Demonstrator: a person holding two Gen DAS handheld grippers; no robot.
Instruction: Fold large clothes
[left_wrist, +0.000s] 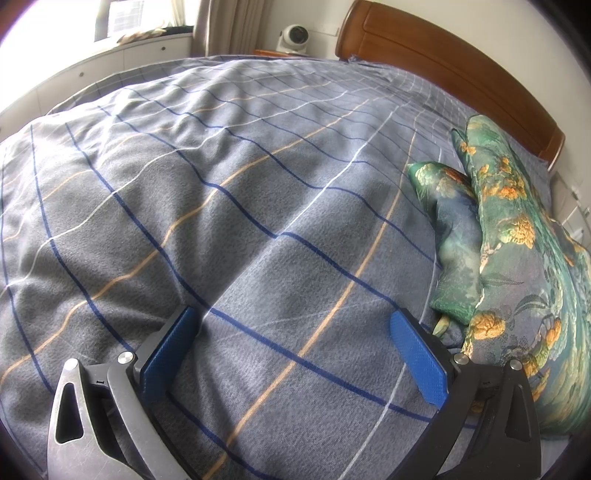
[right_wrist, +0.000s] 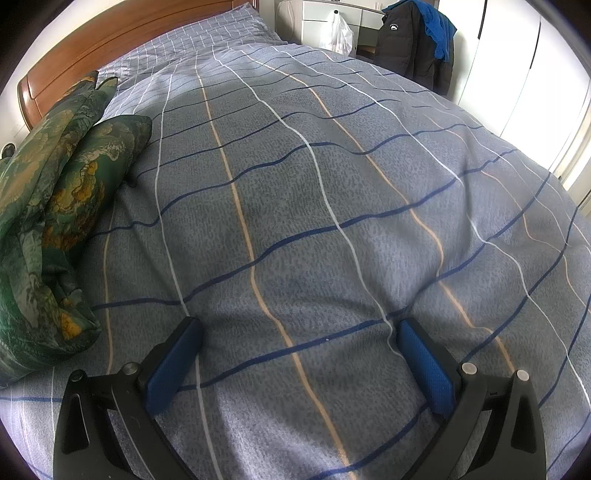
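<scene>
A green floral garment (left_wrist: 517, 236) lies bunched and folded on the bed, to the right of my left gripper (left_wrist: 293, 317). It also shows in the right wrist view (right_wrist: 55, 206), to the left of my right gripper (right_wrist: 297, 326). Both grippers are open and empty, with blue pads spread wide just above the grey checked bedcover (left_wrist: 221, 184). The left gripper's right finger (left_wrist: 417, 354) is close to the garment's lower edge. The right gripper stands well apart from the garment.
A wooden headboard (left_wrist: 443, 62) runs along the far side of the bed. A white fan (left_wrist: 295, 35) stands beyond the bed. A dark jacket (right_wrist: 413, 40) hangs near white cabinets (right_wrist: 325, 14). The bedcover (right_wrist: 332, 184) spreads wide.
</scene>
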